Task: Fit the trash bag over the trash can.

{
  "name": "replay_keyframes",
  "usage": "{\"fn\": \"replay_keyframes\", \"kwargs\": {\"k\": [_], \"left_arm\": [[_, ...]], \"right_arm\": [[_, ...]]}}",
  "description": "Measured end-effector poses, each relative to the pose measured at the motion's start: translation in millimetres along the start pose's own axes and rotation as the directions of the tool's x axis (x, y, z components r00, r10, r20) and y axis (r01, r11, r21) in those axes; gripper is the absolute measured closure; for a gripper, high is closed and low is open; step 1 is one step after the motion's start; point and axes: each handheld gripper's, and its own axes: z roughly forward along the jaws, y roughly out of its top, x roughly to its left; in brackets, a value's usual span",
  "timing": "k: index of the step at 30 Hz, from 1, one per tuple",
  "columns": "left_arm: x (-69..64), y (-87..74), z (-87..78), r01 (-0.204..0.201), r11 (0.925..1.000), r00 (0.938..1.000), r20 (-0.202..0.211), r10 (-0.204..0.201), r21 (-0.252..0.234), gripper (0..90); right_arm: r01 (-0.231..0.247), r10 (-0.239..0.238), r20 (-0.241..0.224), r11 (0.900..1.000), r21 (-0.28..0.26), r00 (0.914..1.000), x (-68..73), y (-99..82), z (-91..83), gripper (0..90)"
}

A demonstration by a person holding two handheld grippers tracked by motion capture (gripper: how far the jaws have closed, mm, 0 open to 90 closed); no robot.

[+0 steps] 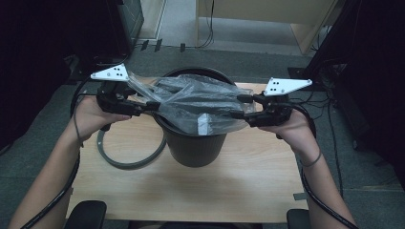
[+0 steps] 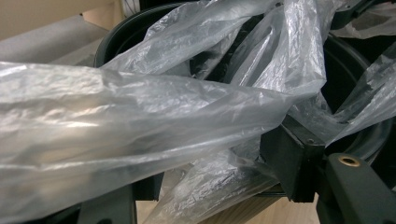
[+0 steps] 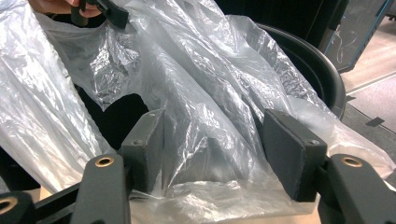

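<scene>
Clear plastic bag (image 1: 193,102) lay draped across the mouth of the black bin (image 1: 196,148), which stood on the wooden bench (image 1: 248,186) near its far edge; a grey ring (image 1: 129,160) lay on the bench just left of the bin, touching or nearly touching its base. Left gripper (image 1: 153,106) sat at the bin's left rim, right gripper (image 1: 239,107) at the right rim, each hand level with the bag. In the right gripper view the jaws stood spread, film bunched between the pads (image 3: 292,158) but not pinched; the pads cleared it on both sides. In the left gripper view the bag (image 2: 140,121) was draped over the jaws and hid the left one; the visible pad (image 2: 292,163) stood apart from the film, so I judged this gripper spread too, not clamped. Bag appeared unlined: most of it rode above the rim, crumpled, not yet turned over the edge. Risks as I judged them: with neither gripper pinching, the film could slide off the rim and drop into the bin; a closing jaw could catch several layers and seal the mouth; uneven pulling could tear the thin film or tip the light bin.
</scene>
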Motion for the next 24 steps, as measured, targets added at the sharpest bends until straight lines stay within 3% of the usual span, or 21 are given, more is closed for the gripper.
{"fn": "replay_keyframes", "kwargs": {"k": [3,6,9,13,18,24], "left_arm": [[-1.5,-1.4,-1.0,0.012,0.9999,0.9999,-0.011,-0.012,-0.009,43.9],[-5.2,-1.5,-4.3,0.031,0.9995,0.9991,-0.029,-0.031,-0.001,53.5],[-11.0,-1.5,-7.5,0.016,0.9998,0.9988,-0.048,-0.015,0.016,69.3],[-18.7,0.4,-8.1,-0.013,0.9992,0.999,-0.043,0.015,0.038,82.6],[-23.4,1.5,-21.0,0.016,0.9999,0.9998,0.015,-0.016,-0.003,86.4],[-32.2,-15.3,-24.6,0.04,0.9989,0.998,0.05,-0.039,-0.024,86.7]], "right_arm": [[0.002,-0.002,0.004,1.0,0.006,1.0,-0.4,-1.4,0.9,47.1],[-0.002,0.002,0.008,0.9999,0.013,1.0,-0.5,-3.1,0.6,54.4],[-0.053,0.053,-0.01,0.9985,0.017,0.9985,-0.6,-3.7,-1.6,66.6],[-0.035,0.036,-0.028,0.9985,0.041,0.9989,4.5,0.0,-2.7,81.5],[-0.026,0.029,-0.062,0.9989,0.038,0.9977,13.5,5.0,-9.7,83.2],[-0.024,0.029,-0.115,0.9988,0.044,0.9929,28.2,-7.0,-13.4,82.7]]}}
